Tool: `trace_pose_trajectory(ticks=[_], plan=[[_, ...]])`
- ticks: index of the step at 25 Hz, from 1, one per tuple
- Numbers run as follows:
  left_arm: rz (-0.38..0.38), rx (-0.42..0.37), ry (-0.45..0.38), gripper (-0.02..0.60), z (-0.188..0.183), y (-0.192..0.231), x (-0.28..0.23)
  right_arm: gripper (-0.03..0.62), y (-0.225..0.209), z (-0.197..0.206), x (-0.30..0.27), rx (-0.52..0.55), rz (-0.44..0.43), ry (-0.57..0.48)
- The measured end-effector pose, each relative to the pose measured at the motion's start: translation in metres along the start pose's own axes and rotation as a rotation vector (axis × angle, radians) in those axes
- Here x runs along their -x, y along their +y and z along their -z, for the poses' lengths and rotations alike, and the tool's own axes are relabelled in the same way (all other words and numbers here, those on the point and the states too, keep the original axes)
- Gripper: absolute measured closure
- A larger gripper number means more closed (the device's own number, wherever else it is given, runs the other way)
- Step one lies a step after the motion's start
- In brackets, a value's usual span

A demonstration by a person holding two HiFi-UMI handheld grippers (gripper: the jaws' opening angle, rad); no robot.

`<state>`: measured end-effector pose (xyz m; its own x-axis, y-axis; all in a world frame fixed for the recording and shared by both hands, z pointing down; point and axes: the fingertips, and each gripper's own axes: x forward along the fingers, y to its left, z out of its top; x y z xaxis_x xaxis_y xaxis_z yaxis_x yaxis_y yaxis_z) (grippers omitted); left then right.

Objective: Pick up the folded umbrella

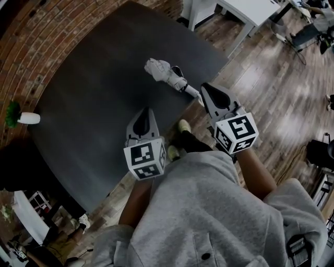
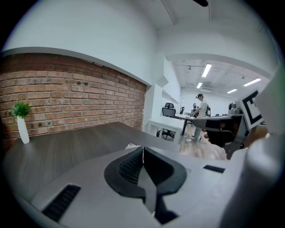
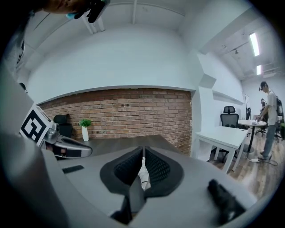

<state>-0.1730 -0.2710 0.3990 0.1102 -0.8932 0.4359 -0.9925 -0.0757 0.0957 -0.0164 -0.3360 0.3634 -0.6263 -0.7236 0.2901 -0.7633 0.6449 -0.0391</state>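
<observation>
The folded umbrella [image 1: 168, 75], white with a black strap and handle, lies on the dark table [image 1: 88, 104] near its right edge. My right gripper [image 1: 204, 86] is shut and empty, its tip just short of the umbrella's handle end. In the right gripper view a strip of the white umbrella [image 3: 142, 174] shows beyond the closed jaws of the right gripper [image 3: 143, 149]. My left gripper [image 1: 146, 109] hovers over the table's near edge, shut, a little short of the umbrella. In the left gripper view only a white sliver of the umbrella [image 2: 132, 146] peeks past the left gripper [image 2: 143, 149].
A small plant in a white vase [image 1: 23, 118] stands at the table's left side by the brick wall [image 2: 67, 98]. A white table [image 1: 245, 10] stands beyond on the wooden floor. A person [image 2: 201, 116] stands far back among office chairs.
</observation>
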Motion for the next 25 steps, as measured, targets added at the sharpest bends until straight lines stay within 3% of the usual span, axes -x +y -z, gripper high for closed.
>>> trace_pose_trajectory(ticks=[13,25], plan=[[-0.087,0.042,0.059,0.566,-0.01,0.005,-0.066,0.562,-0.045,0.007,-0.07,-0.006,-0.113,0.065],[-0.181,0.066,0.109,0.566,-0.004,0.018,-0.103,0.541,-0.057,0.037,-0.13,-0.009,-0.269,0.177]])
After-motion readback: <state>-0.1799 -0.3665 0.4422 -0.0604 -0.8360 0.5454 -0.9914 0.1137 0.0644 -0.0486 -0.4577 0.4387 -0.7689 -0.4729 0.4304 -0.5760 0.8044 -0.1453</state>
